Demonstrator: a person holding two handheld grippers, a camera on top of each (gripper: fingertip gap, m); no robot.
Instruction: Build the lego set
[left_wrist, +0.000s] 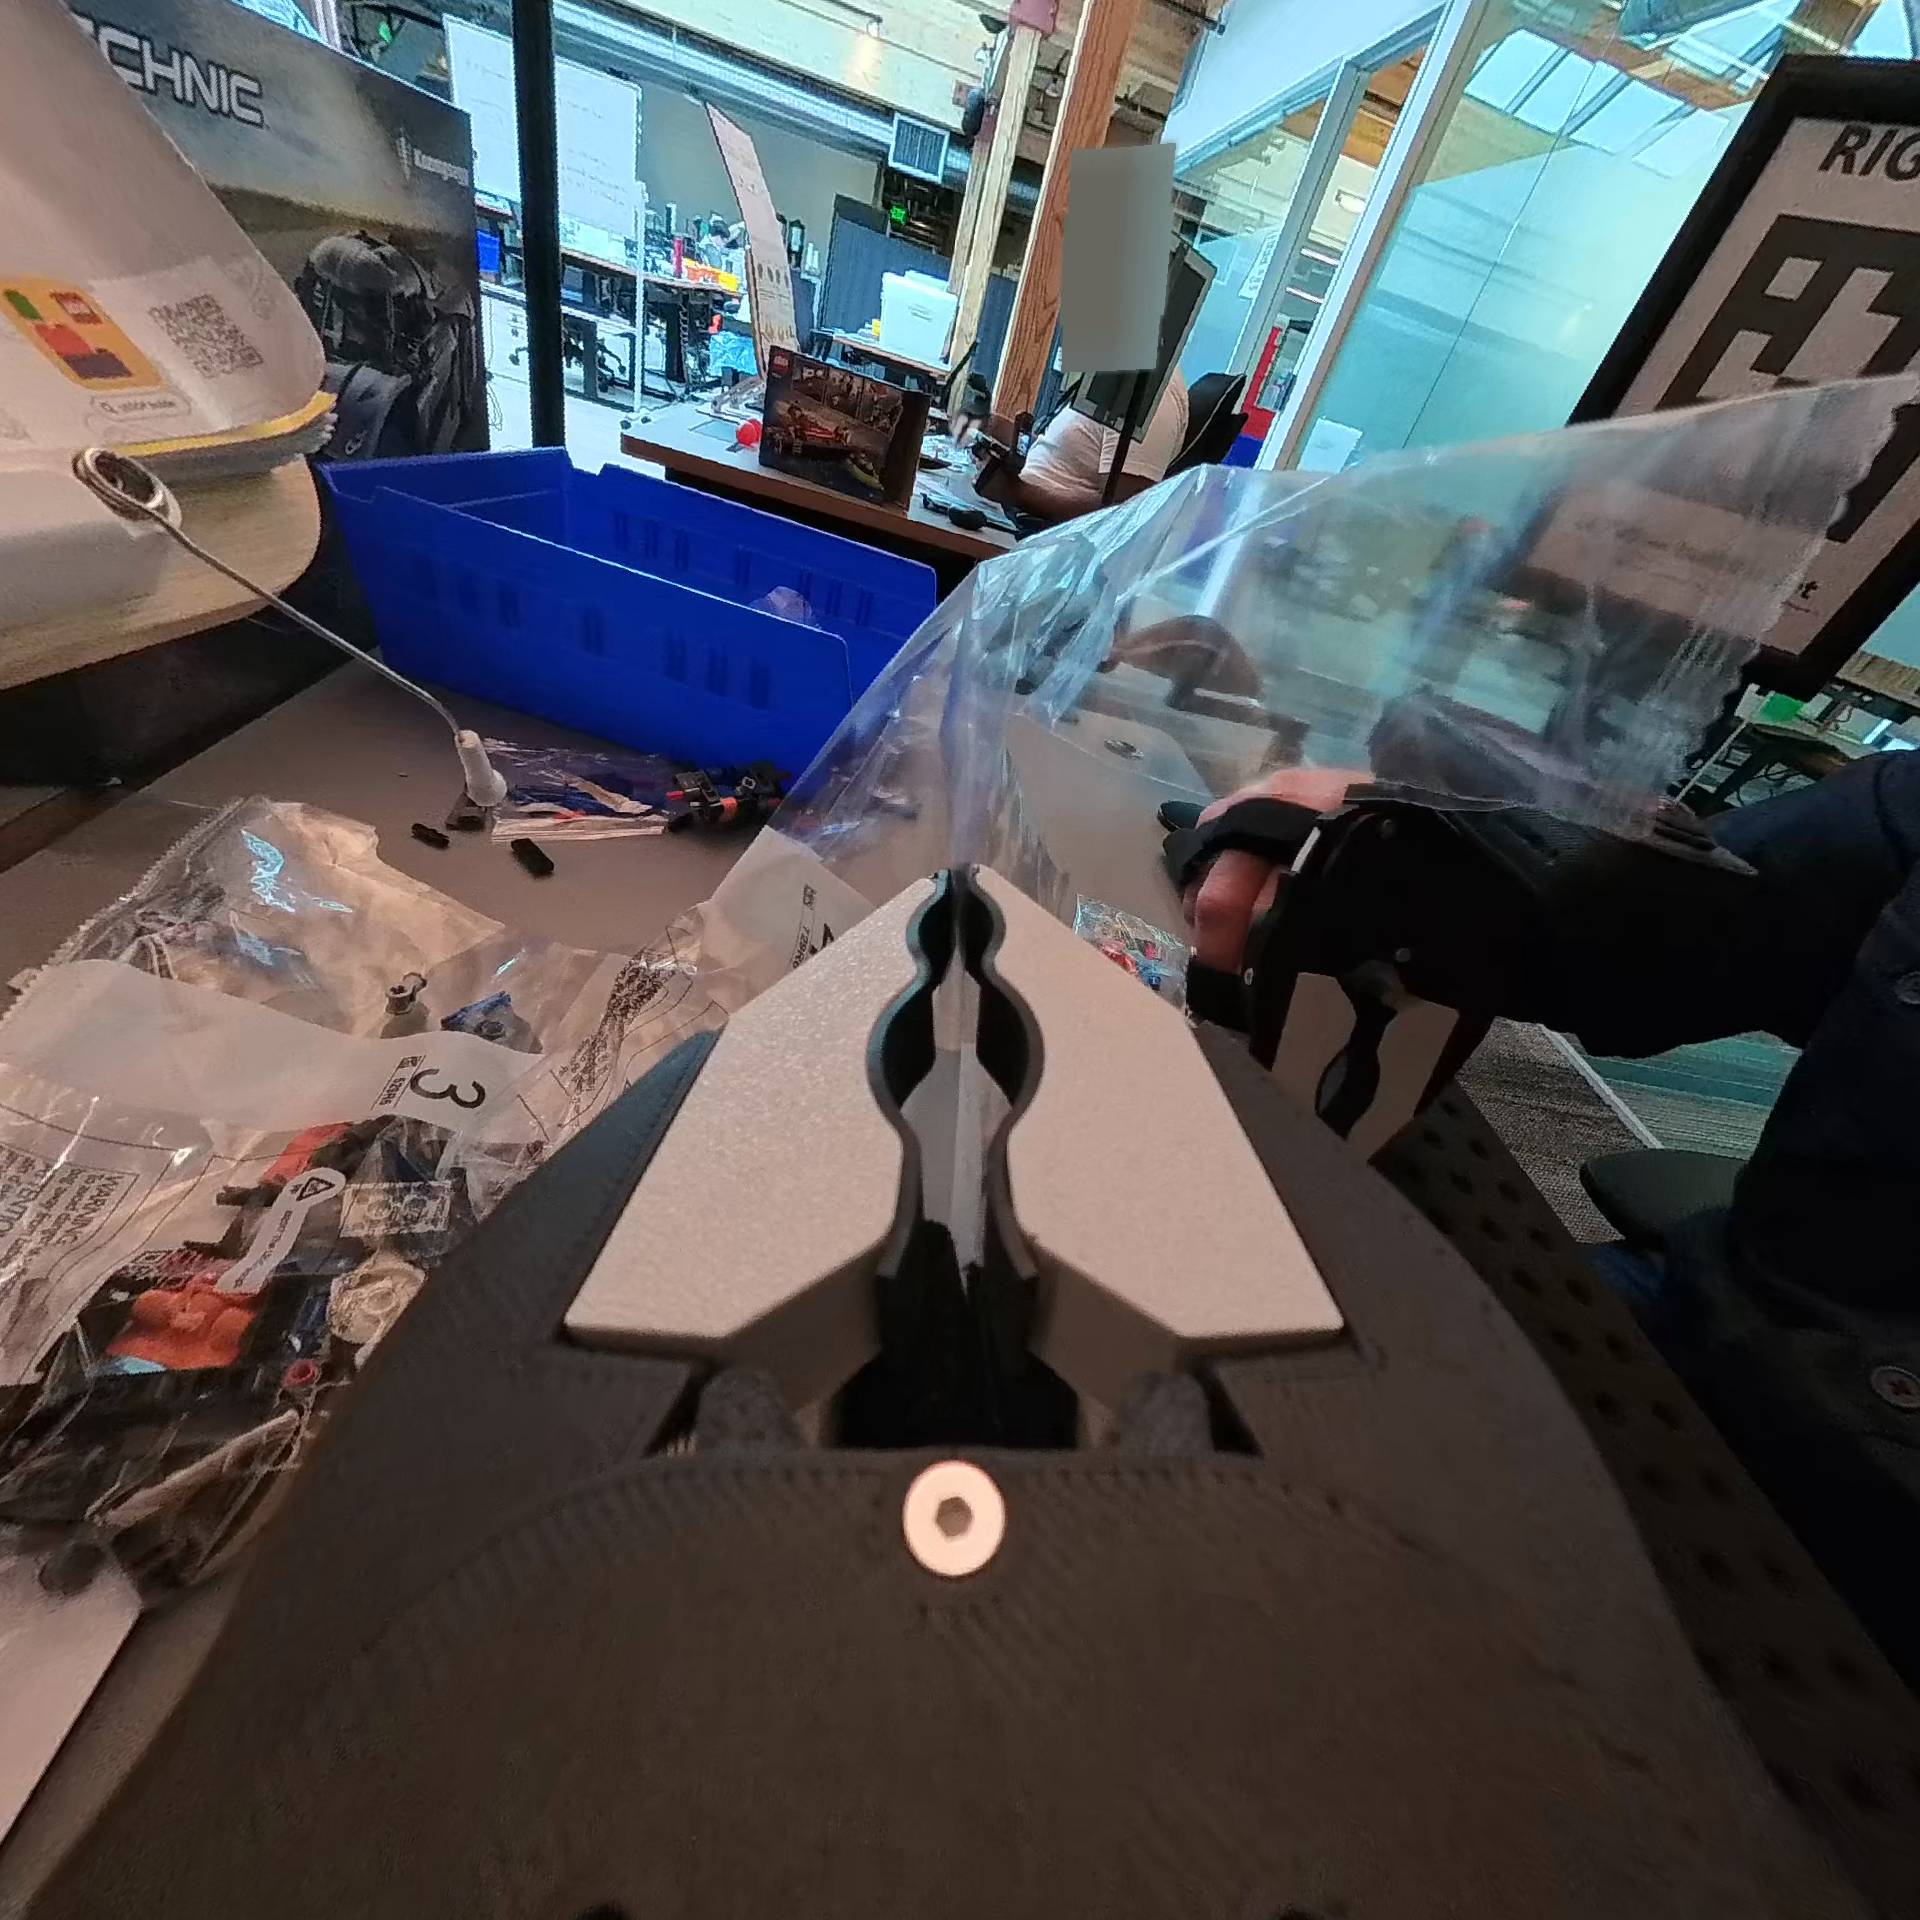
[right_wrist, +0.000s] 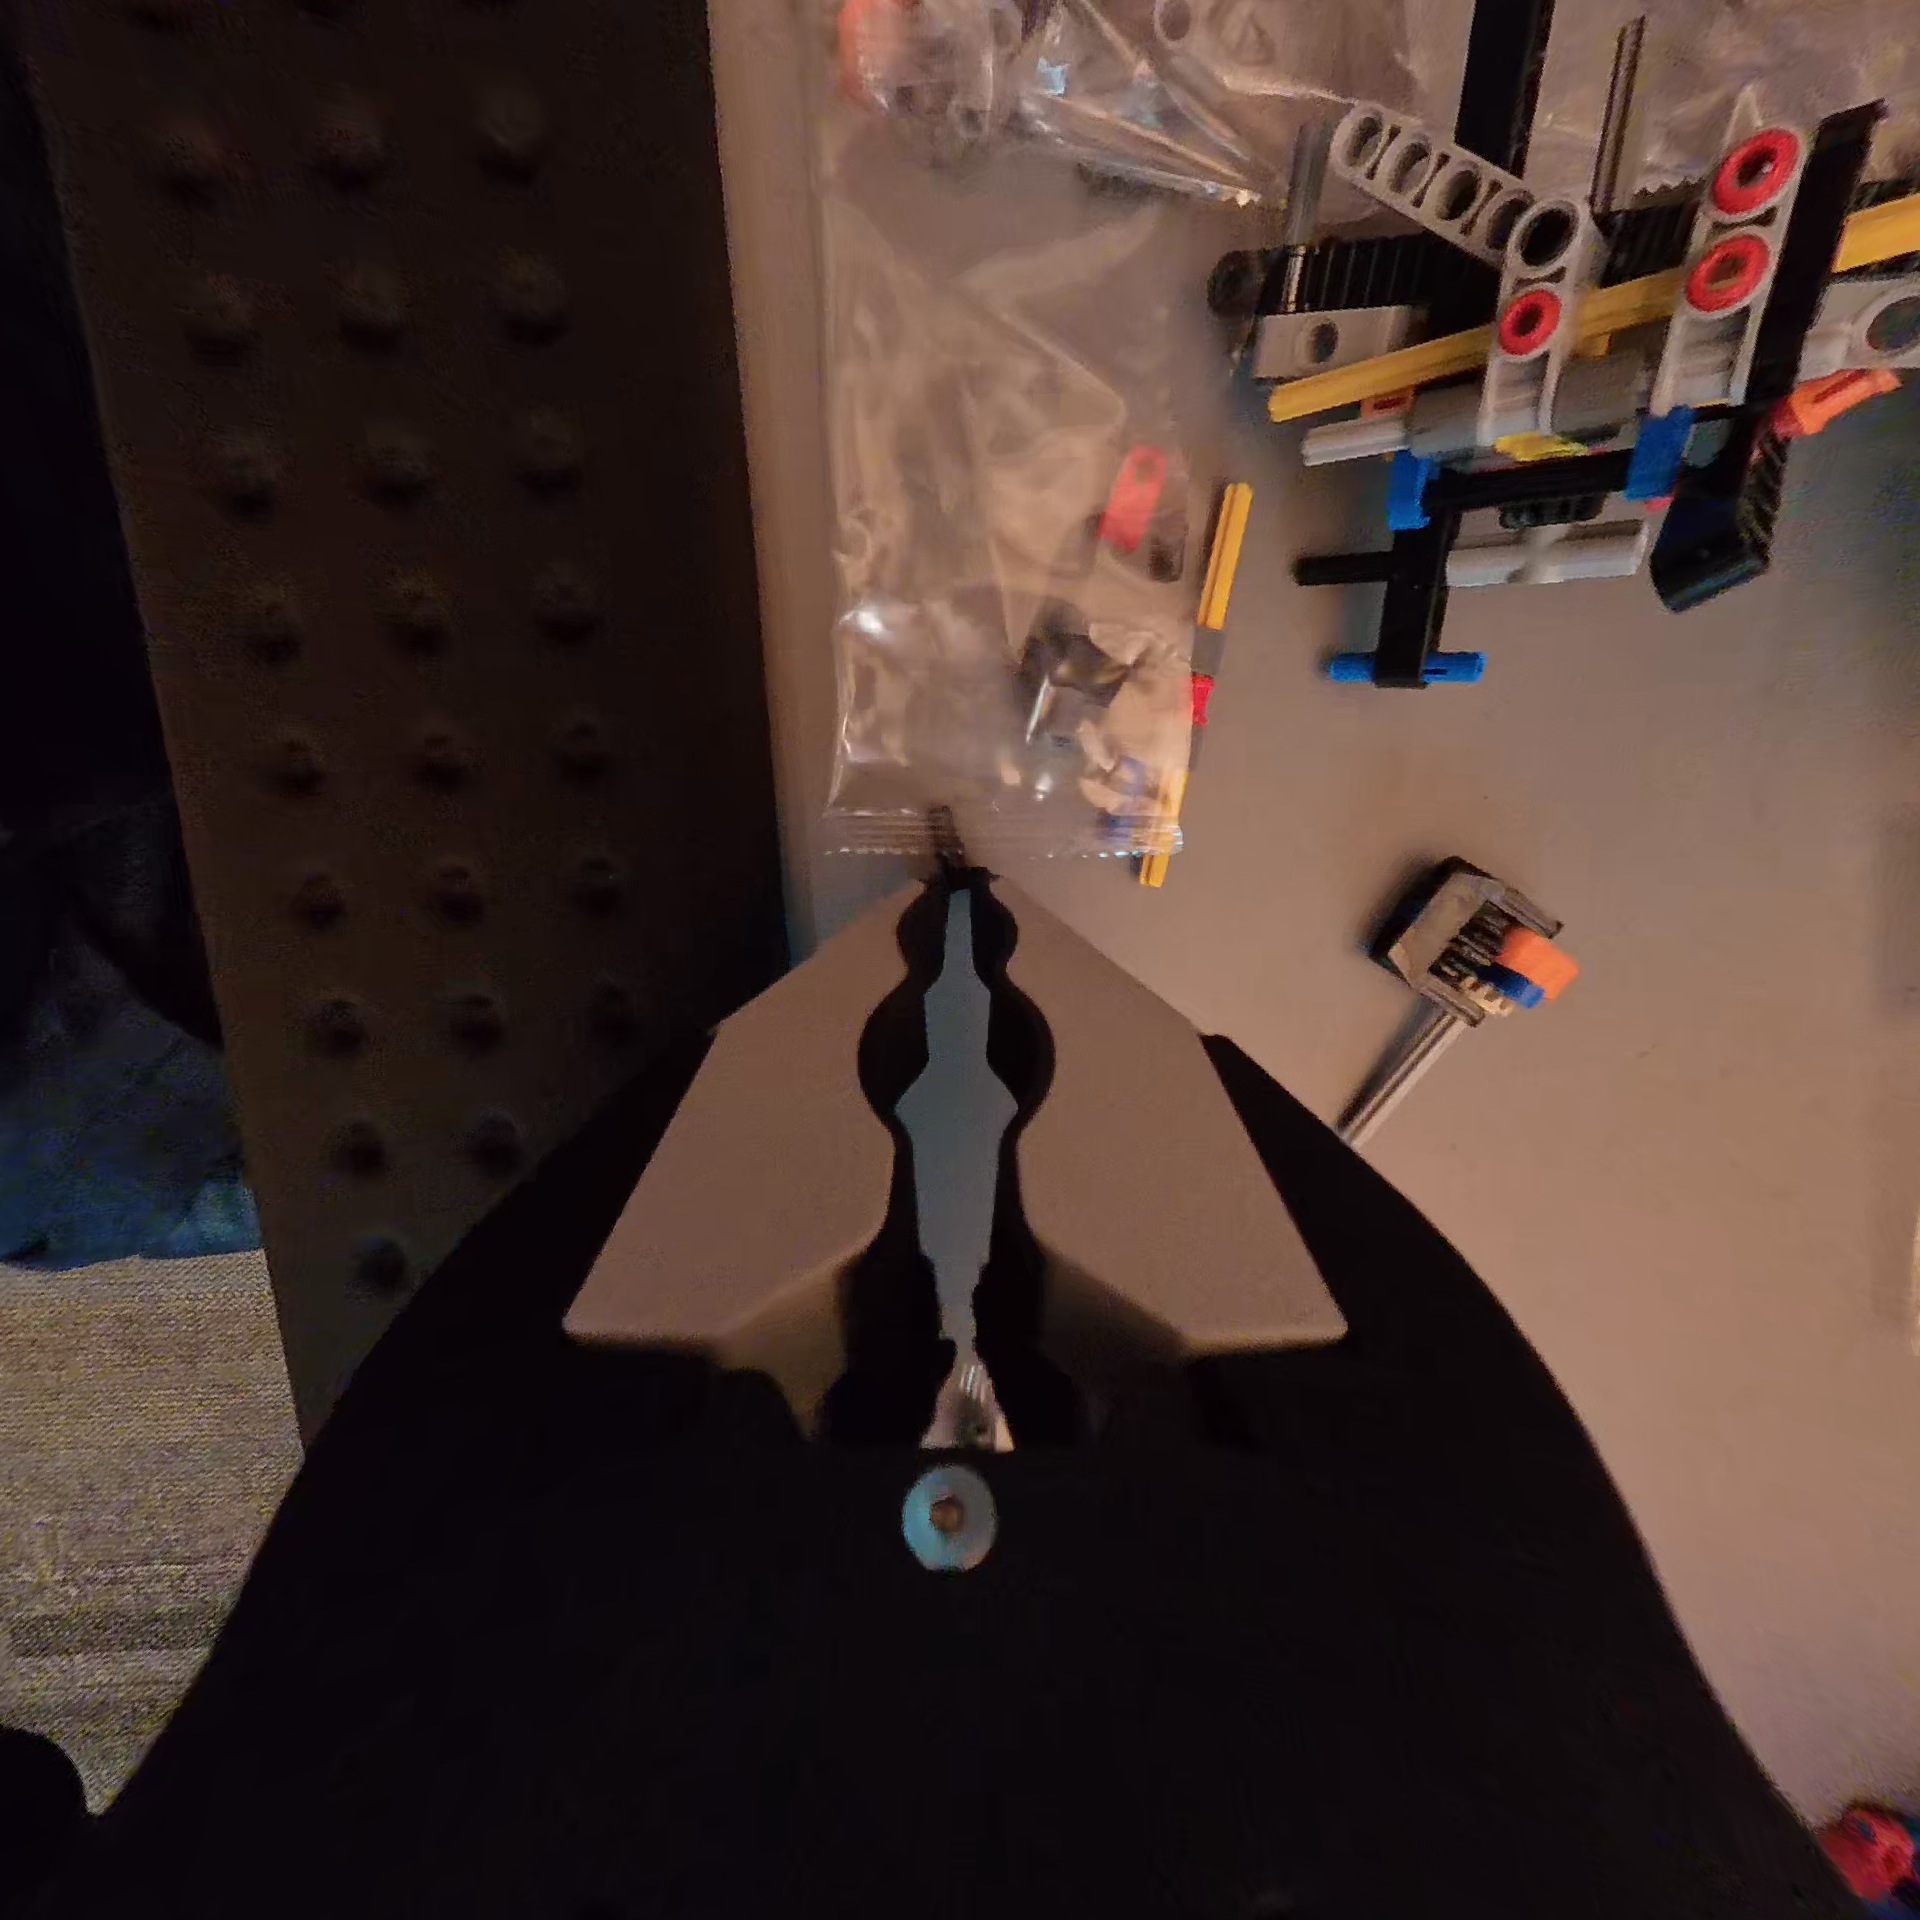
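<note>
lego set: in the left wrist view we only see it as parts still in bags on the grey table (left_wrist: 343, 727)
left gripper (left_wrist: 961, 883): fingers pinched on a big clear empty bag (left_wrist: 1351, 582), thin floppy film, so we guess it's weightless and slippery
numbered bags (left_wrist: 260, 1122): sealed and full of loose bits
blue bin (left_wrist: 623, 603): contents mostly hidden from us
right gripper (right_wrist: 951, 878): in the right wrist view, clamped on the crimped seam of a small parts bag (right_wrist: 1018, 623)
small bag: holds red, yellow and black pieces
partial build (right_wrist: 1558, 364): sits well apart; looks stiff but we'd guess pins pop loose, so grab the black beams
</note>
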